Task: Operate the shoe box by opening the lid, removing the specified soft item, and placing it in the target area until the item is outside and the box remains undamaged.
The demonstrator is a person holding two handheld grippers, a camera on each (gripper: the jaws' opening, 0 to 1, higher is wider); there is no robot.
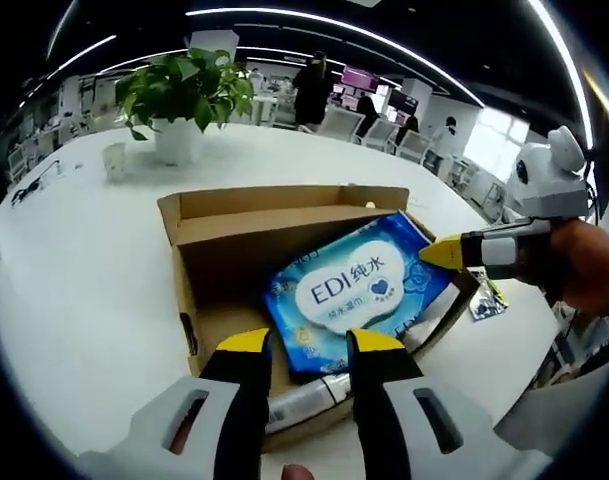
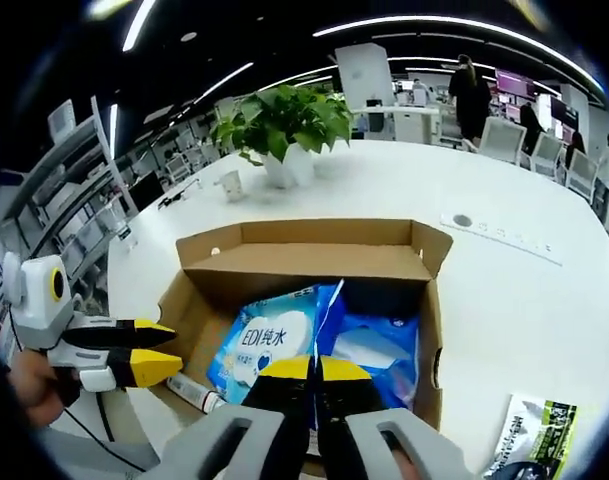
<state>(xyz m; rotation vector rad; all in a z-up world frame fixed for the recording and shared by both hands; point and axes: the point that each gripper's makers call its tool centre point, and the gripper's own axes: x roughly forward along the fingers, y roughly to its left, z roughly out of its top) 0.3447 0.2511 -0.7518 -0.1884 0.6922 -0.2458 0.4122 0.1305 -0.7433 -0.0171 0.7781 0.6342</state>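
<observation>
An open cardboard shoe box [image 1: 234,235] [image 2: 304,258] lies on the white table, its lid flap folded back on the far side. Inside is a blue wipes packet [image 1: 356,290] [image 2: 264,340] with a white label. In the right gripper view its near edge is raised and creased. My right gripper [image 2: 316,370] is shut on that edge; it enters the left gripper view from the right [image 1: 442,252], at the packet's corner. My left gripper [image 1: 311,342] [image 2: 156,348] is open over the box's near wall, holding nothing. A silvery tube [image 1: 306,398] [image 2: 196,392] lies by that wall.
A potted plant [image 1: 184,95] [image 2: 289,125] and a small white cup [image 1: 115,160] [image 2: 230,184] stand beyond the box. A printed sachet [image 1: 487,298] [image 2: 540,432] lies on the table beside it. Chairs and people are far behind.
</observation>
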